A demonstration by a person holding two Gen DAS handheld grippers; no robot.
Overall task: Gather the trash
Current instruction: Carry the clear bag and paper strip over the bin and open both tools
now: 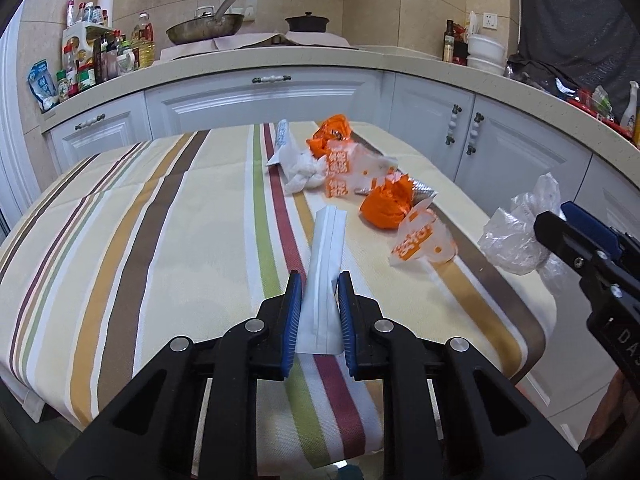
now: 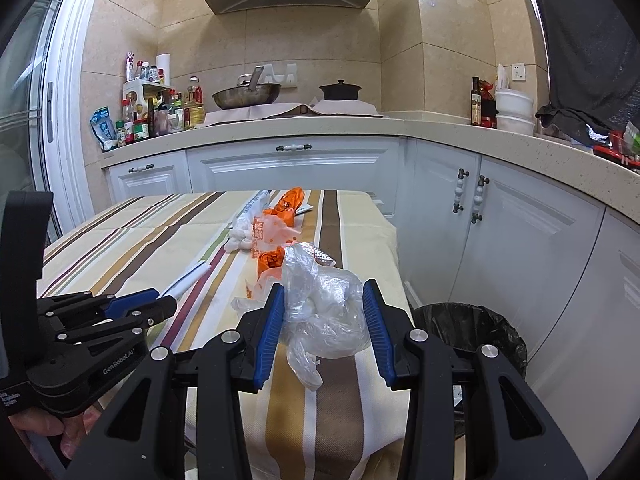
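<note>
White wrapper (image 1: 325, 276): a long flat paper sleeve, lying along the striped tablecloth (image 1: 132, 240), its near end set between the pads of the left gripper (image 1: 319, 292).
Left gripper: narrowed to about the sleeve's width, the pads just beside its edges; whether a firm hold has been made cannot be told.
Clear plastic bag (image 2: 320, 312): crumpled, near the table's right edge, framed by the right gripper (image 2: 324, 304).
Right gripper: spread wide, with a gap seen between the right pad and the film; nothing is held.
Remaining trash: orange wrappers (image 1: 386, 204) and a white tissue wad (image 1: 304, 172) are left further up the cloth, well apart from both tools.
Bin (image 2: 468, 332): black-lined, on the floor just beside the table's right edge.
Risk, sleeve: the thin paper may be buckled or slid out if it is squeezed edge-on.
Risk, bag: only loose film may be pinched, so that the bag slips free before the bin is reached.
Risk, cloth: the tablecloth may be caught along with either item and dragged.
</note>
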